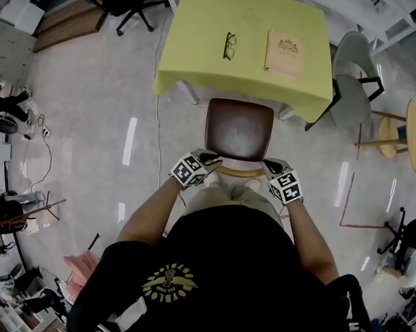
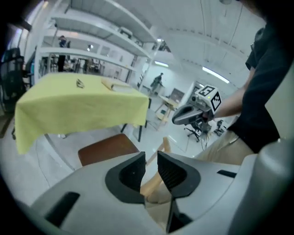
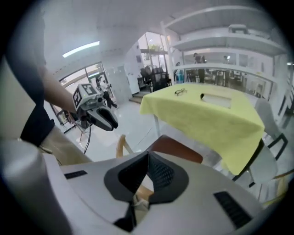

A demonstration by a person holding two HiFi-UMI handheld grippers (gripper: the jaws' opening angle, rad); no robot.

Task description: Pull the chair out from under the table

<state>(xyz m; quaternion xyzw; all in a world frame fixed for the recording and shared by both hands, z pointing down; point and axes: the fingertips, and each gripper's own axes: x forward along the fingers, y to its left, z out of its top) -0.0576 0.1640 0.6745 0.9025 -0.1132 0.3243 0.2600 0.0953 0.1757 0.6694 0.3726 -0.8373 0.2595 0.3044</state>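
Note:
The chair has a brown seat (image 1: pixel 239 130) and a curved wooden back rail (image 1: pixel 241 171); it stands just in front of the table with the yellow cloth (image 1: pixel 190 53), with only the seat's far edge near the cloth's hem. My left gripper (image 1: pixel 206 158) hovers at the rail's left end and my right gripper (image 1: pixel 271 168) at its right end. In the left gripper view the jaws (image 2: pixel 151 158) stand a narrow gap apart with nothing between the pads, the rail (image 2: pixel 154 183) lower down behind them. In the right gripper view the jaws (image 3: pixel 148 158) are shut, empty, above the rail (image 3: pixel 121 146).
Glasses (image 1: pixel 229 45) and a tan booklet (image 1: pixel 284 53) lie on the cloth. A grey chair (image 1: pixel 351 82) stands at the table's right, a round wooden stool (image 1: pixel 404 134) beyond it. A black office chair (image 1: pixel 124 8) is at the far left. The person's legs stand right behind the rail.

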